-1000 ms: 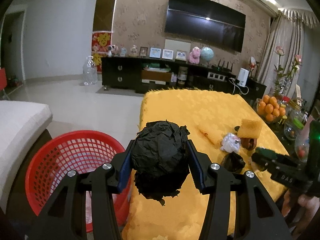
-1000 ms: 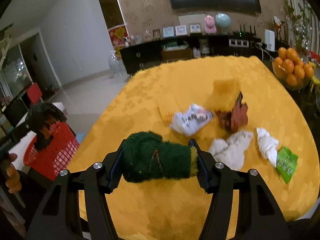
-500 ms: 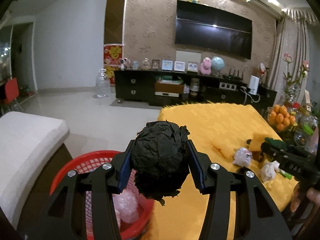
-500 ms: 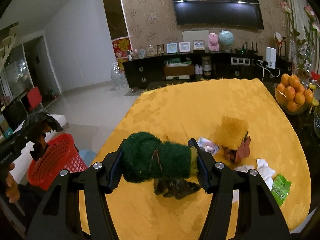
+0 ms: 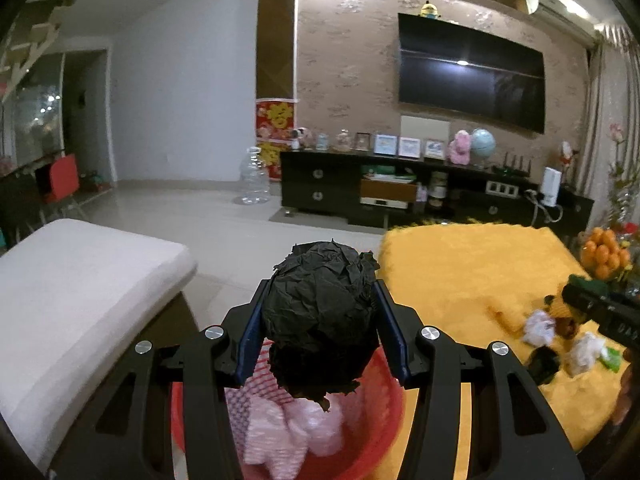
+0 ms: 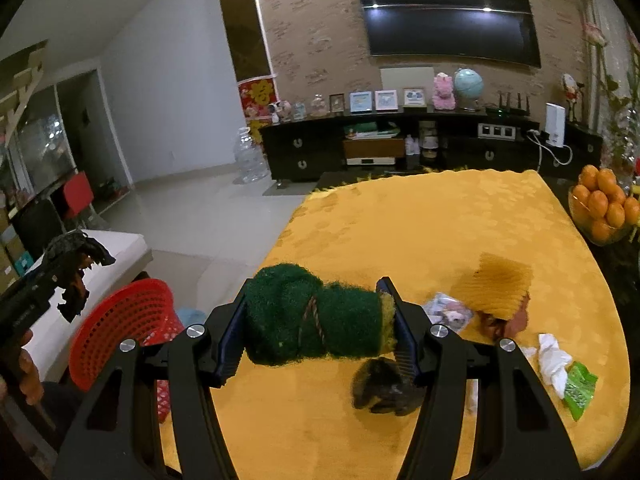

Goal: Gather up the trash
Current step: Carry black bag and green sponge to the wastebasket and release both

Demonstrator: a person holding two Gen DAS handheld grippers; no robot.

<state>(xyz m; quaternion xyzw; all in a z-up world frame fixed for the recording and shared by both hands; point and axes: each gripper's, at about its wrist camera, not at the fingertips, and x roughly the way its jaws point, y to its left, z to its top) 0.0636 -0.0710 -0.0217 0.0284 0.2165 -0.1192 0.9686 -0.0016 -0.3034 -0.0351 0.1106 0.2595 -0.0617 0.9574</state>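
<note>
We see a big dark TV [image 6: 452, 16] on the wall. Under it is a long black cabinet [image 6: 400, 148]. On the cabinet stand small picture frames [image 6: 374, 101], a pink toy pig [image 6: 443, 91] and a blue globe [image 6: 469, 85]. A clear water jug [image 5: 252, 180] sits on the shiny floor [image 5: 192, 208] near the cabinet. A bowl of oranges [image 6: 602, 204] sits to the right of the yellow cloth. A white cushion seat [image 5: 68, 292] is on the left. A red chair [image 5: 60, 178] stands far back.
</note>
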